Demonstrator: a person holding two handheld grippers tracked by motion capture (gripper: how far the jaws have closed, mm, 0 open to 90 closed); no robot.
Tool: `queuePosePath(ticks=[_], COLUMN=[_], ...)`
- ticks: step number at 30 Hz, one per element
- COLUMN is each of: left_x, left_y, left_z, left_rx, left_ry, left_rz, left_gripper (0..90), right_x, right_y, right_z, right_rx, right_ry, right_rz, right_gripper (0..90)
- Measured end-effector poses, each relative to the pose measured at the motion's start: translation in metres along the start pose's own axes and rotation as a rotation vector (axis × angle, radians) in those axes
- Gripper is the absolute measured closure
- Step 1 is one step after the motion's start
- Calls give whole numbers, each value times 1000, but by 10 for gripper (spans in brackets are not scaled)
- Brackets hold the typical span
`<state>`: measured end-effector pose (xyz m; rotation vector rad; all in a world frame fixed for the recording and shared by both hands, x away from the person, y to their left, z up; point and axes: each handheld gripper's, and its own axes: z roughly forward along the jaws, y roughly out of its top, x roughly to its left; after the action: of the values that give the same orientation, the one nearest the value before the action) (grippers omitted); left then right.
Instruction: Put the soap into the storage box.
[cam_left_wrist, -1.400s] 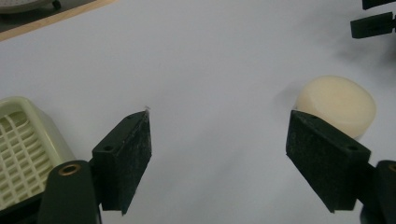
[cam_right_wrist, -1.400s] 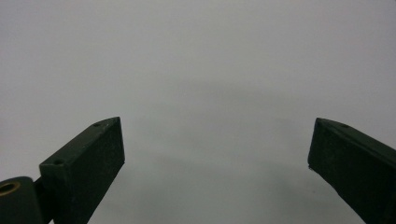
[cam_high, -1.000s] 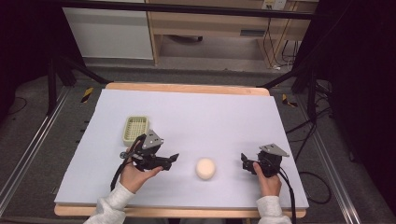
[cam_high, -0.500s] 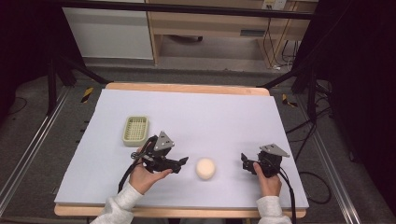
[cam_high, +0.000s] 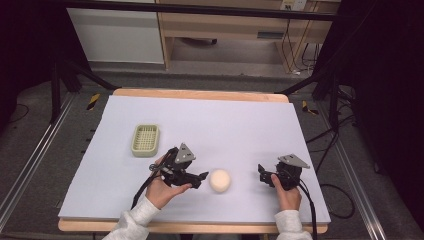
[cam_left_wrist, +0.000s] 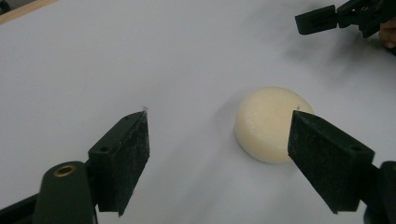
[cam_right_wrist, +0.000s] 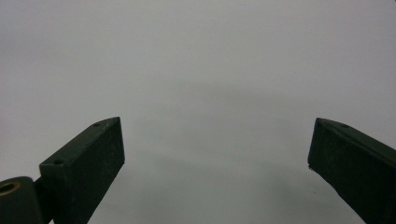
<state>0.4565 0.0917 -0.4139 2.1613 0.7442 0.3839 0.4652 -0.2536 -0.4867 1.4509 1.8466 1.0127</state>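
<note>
Farthest left, the pale green slotted plastic tray (cam_high: 145, 139) sits empty. My left gripper (cam_high: 201, 177), jaws spread and just widening, nears the round cream soap-like puck (cam_high: 220, 180) on the white table (cam_high: 240, 125), nothing grasped. My right gripper (cam_high: 261, 171) rests released; pickup remains.

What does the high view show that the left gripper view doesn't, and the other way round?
High view alone: the green basket on the table's left part, the wooden table edge, both hands, the floor and furniture beyond. Left gripper view alone: the left gripper up close, open, its right pad overlapping the round cream soap, with no clear contact. Both: the soap, the white table cover, the right gripper beyond the soap.
</note>
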Motion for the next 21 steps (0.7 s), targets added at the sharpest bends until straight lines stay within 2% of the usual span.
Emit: queuePosePath(ticks=[21], left_x=[-18], left_y=[5], left_z=[17], left_rx=[28], left_ry=[-40], left_rz=[29], left_gripper=[202], right_x=[0], right_y=[0], right_z=[0], right_rx=[1], right_ry=[2], right_rz=[-4], right_gripper=[41])
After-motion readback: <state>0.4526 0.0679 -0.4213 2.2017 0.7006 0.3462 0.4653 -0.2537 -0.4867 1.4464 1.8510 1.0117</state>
